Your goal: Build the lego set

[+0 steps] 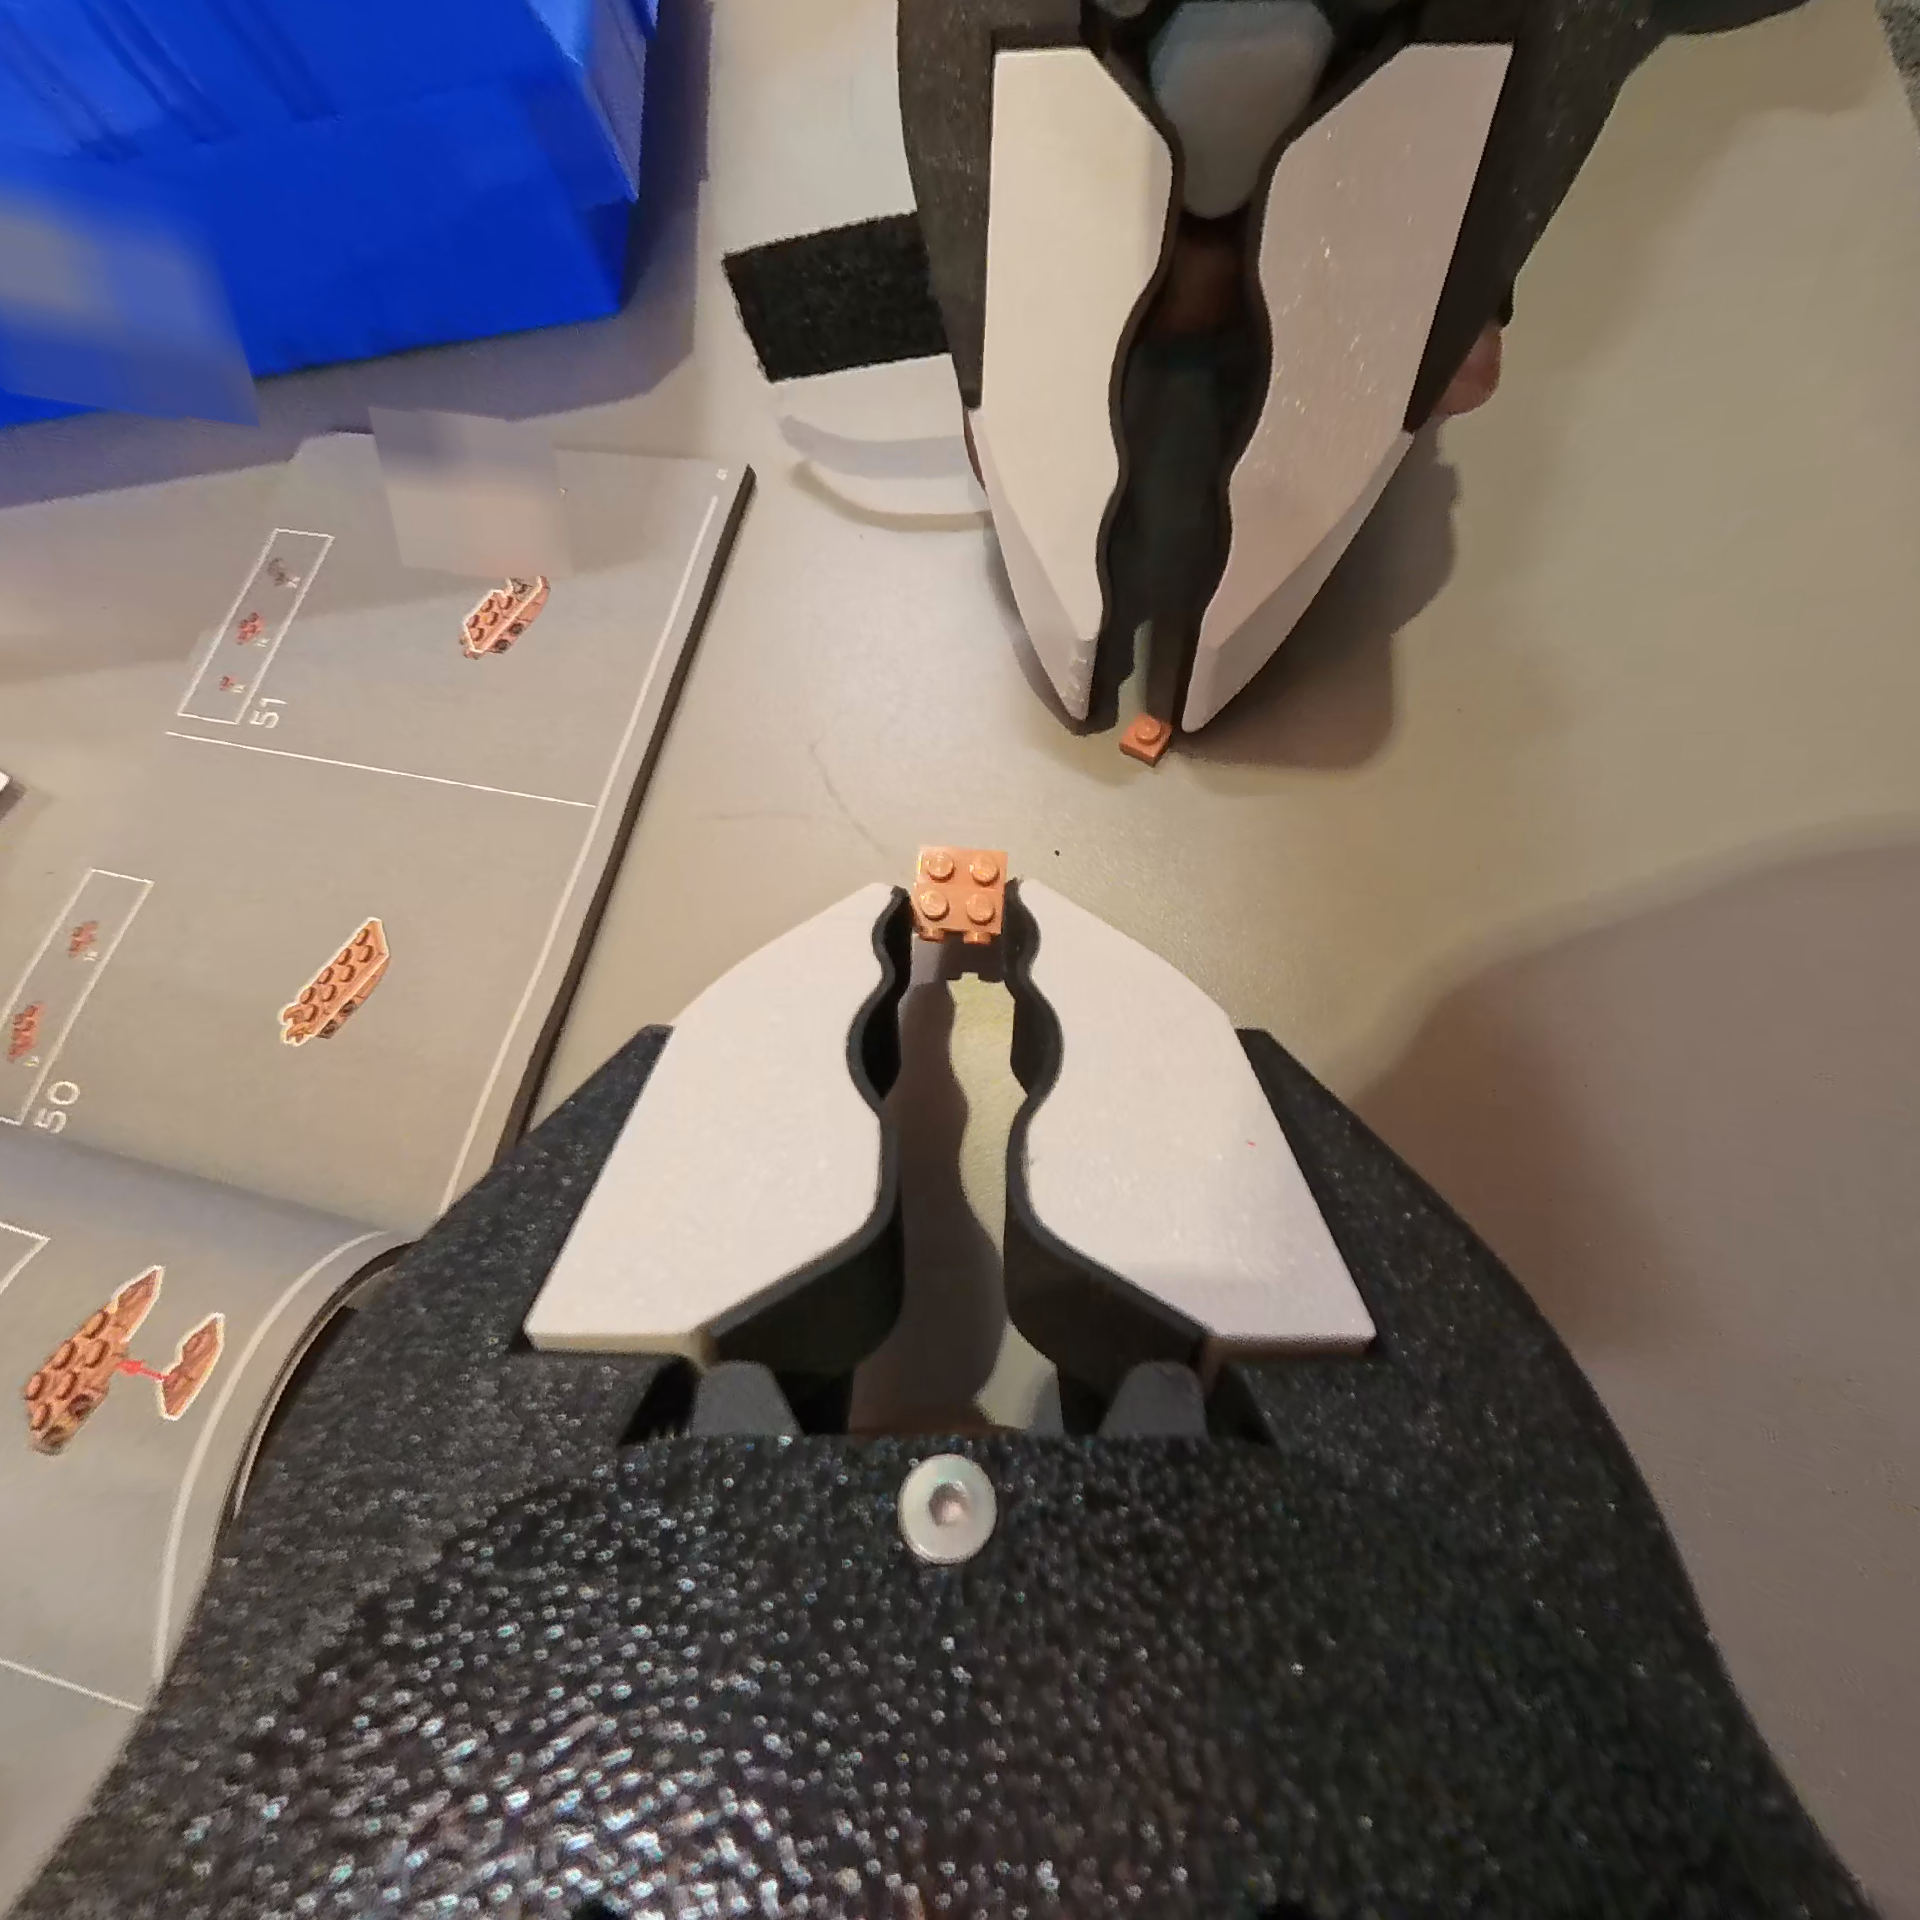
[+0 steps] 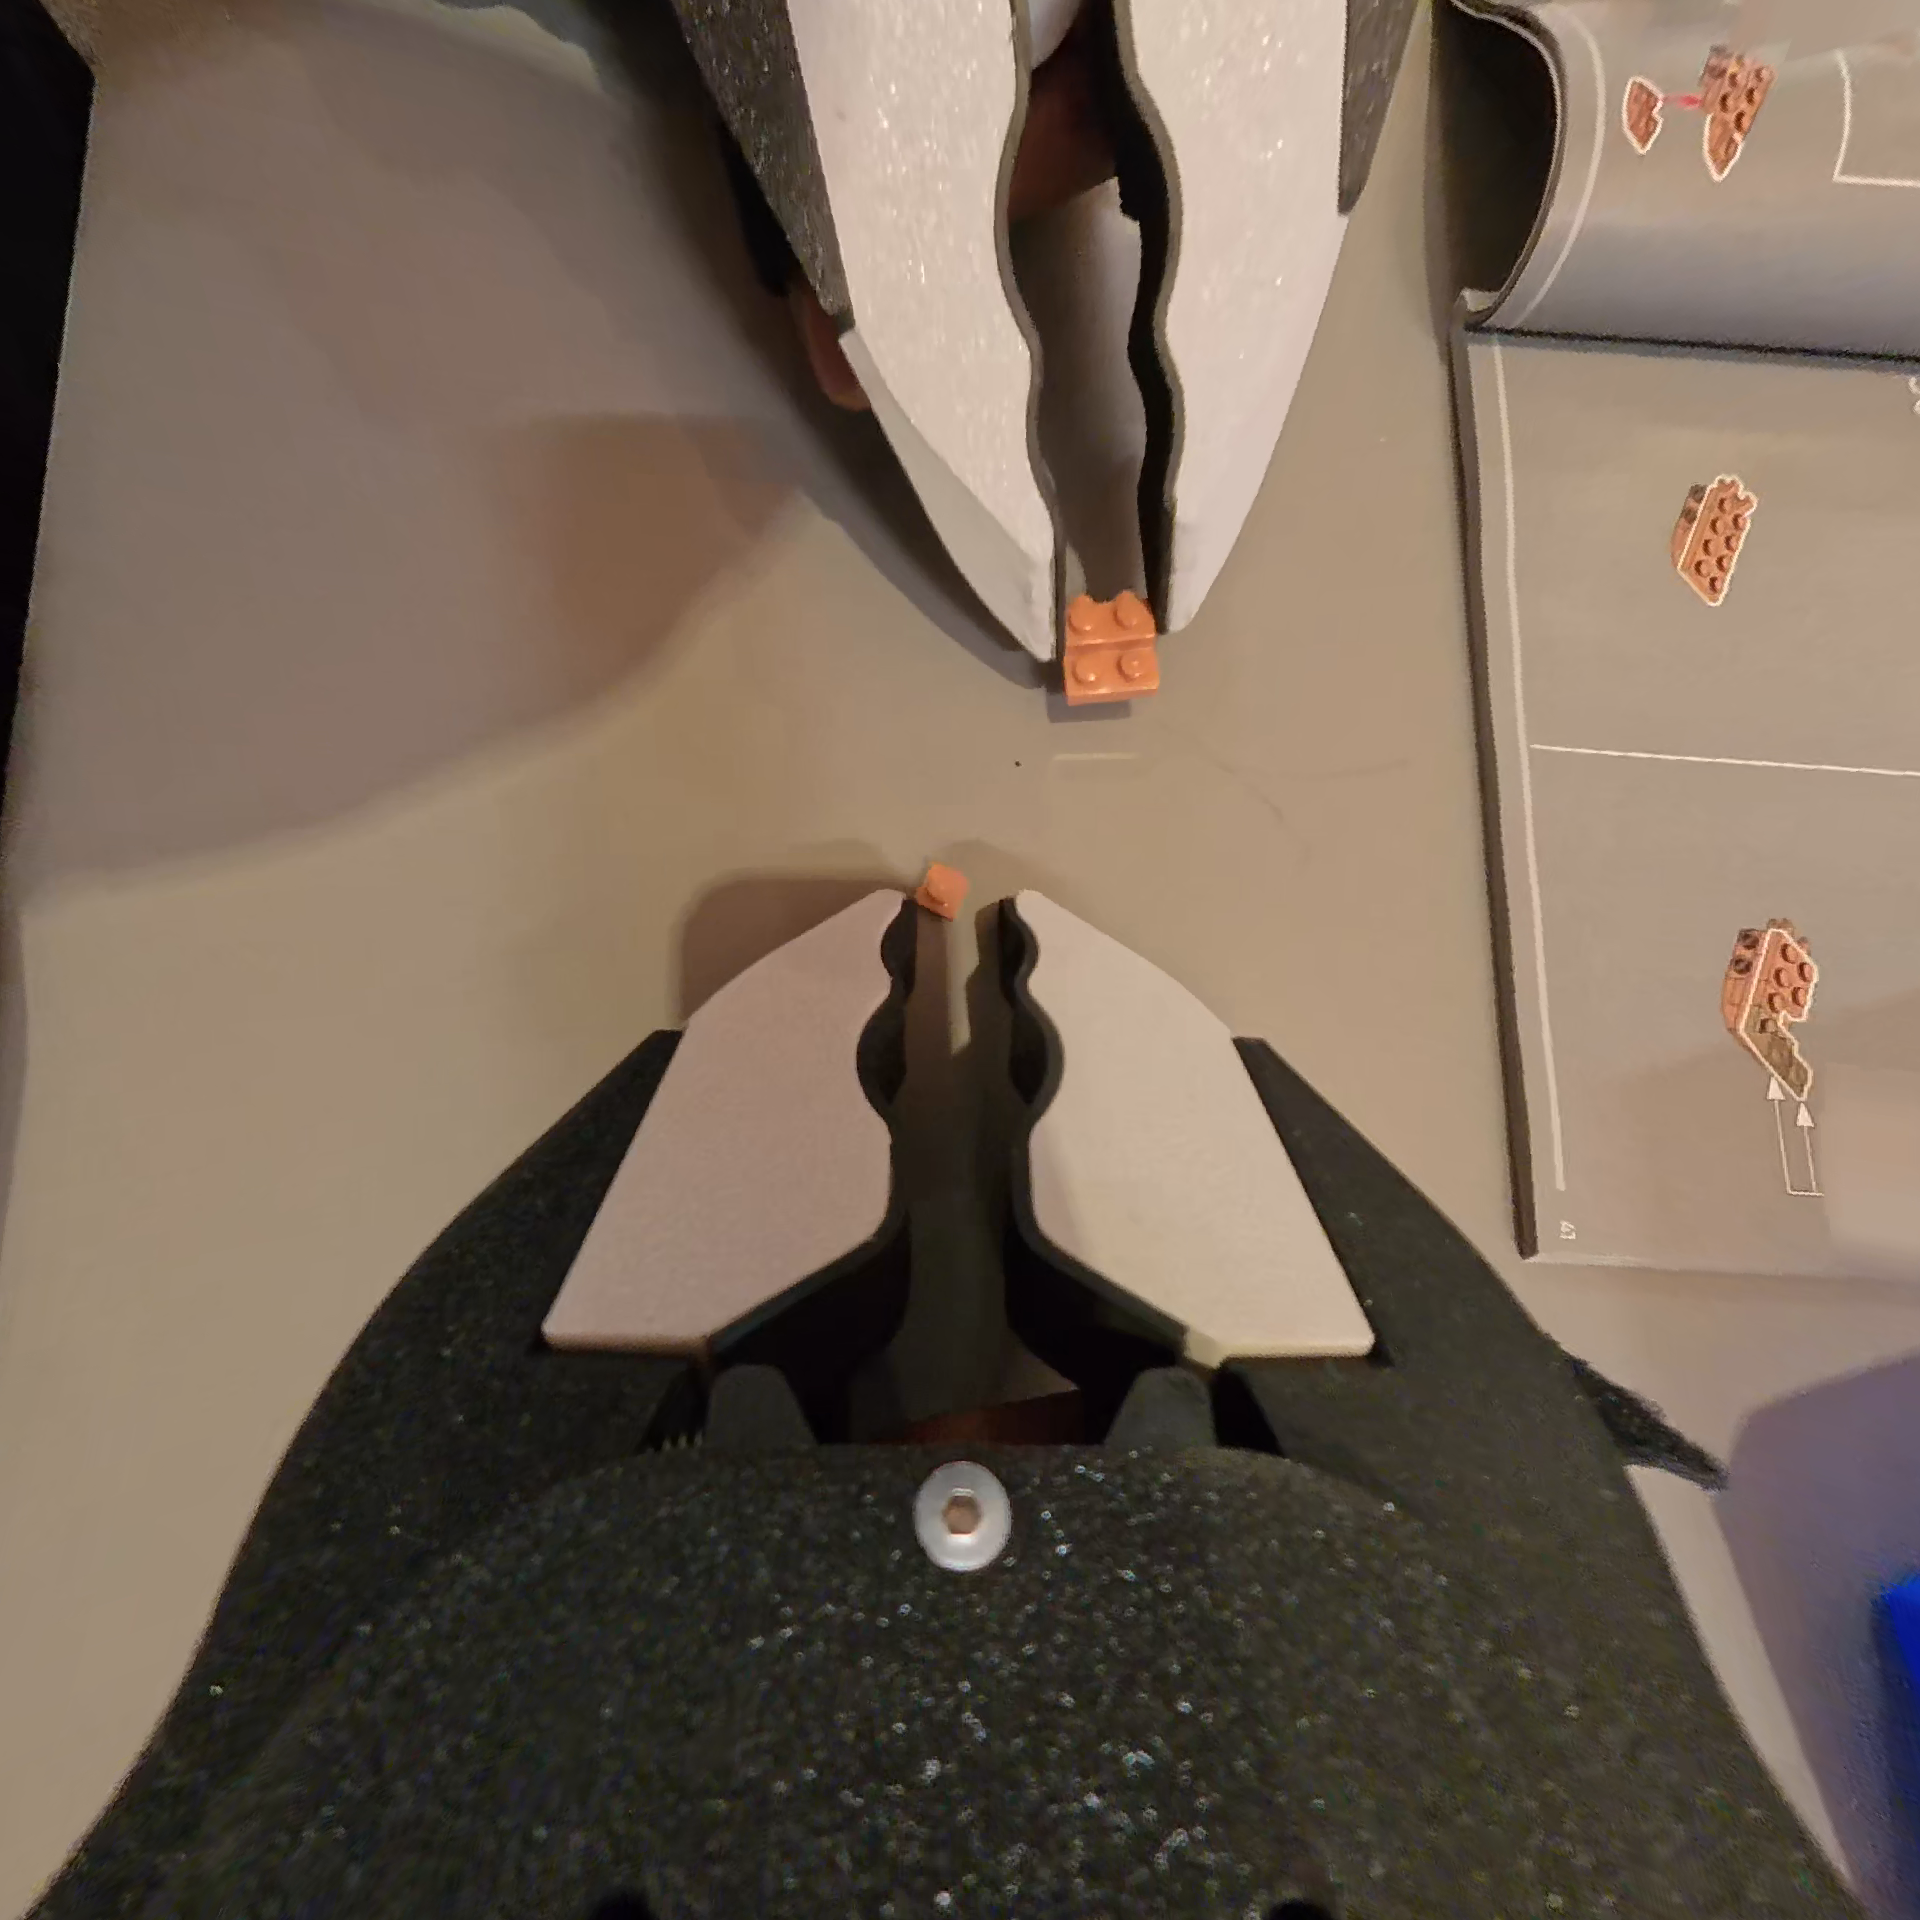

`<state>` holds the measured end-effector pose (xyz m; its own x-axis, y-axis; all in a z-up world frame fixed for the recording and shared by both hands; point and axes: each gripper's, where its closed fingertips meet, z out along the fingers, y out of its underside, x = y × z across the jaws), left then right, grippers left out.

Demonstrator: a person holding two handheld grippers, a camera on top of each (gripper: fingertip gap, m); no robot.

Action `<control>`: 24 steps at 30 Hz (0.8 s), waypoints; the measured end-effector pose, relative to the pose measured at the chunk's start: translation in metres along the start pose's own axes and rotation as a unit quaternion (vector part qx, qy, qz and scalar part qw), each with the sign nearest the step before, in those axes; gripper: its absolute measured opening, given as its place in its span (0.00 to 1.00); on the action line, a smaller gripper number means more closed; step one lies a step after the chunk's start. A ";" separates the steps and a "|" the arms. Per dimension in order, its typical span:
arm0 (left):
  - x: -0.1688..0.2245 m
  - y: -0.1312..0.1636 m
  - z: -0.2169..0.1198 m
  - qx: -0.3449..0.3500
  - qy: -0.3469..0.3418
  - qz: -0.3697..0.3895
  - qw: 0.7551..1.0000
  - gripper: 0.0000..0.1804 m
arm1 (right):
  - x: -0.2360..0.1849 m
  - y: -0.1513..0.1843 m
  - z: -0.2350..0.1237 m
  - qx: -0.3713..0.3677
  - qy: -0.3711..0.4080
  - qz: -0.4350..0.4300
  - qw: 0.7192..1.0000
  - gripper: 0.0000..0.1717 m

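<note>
My left gripper [image 1: 961,902] is shut on a small orange-brown two-by-two brick [image 1: 961,891], studs up, pinched at the very fingertips just above the grey table [image 1: 1455,831]. The right wrist view shows the same gripper [image 2: 1108,621] with the brick [image 2: 1110,657] between its tips. My right gripper [image 2: 956,906] faces it, tips down at the table. A tiny orange-brown one-stud plate [image 2: 943,890] lies by its left fingertip [image 2: 873,920], with a gap to the other pad. The left wrist view shows this plate [image 1: 1146,740] on the table under the right gripper [image 1: 1138,712].
An open grey instruction booklet [image 1: 343,831] lies beside the grippers and also shows in the right wrist view [image 2: 1714,748]. A blue bin [image 1: 312,187] stands behind it. A black strip [image 1: 831,301] lies on the table near the right gripper. The gap from one gripper's tips to the other's is roughly 5 cm.
</note>
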<state>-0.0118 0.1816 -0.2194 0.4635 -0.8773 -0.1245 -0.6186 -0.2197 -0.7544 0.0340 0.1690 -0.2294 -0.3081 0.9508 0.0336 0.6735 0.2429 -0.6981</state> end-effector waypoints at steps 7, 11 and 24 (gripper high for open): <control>0.001 0.000 0.000 -0.002 0.000 0.004 1.000 0.09 | -0.002 -0.001 0.001 -0.001 -0.003 -0.002 1.000 0.09; 0.002 0.000 0.001 -0.003 0.002 0.005 1.000 0.09 | -0.003 -0.002 0.002 -0.001 -0.002 0.002 1.000 0.09; 0.017 -0.001 0.002 -0.007 0.038 0.016 0.999 0.09 | 0.002 -0.008 0.001 0.017 0.015 -0.009 1.000 0.05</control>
<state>-0.0018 0.1681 -0.2222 0.3948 -0.9135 -0.0981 -0.6416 -0.1977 -0.7412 0.0274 0.1683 -0.2246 -0.2996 0.9517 0.0667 0.6452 0.2536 -0.7207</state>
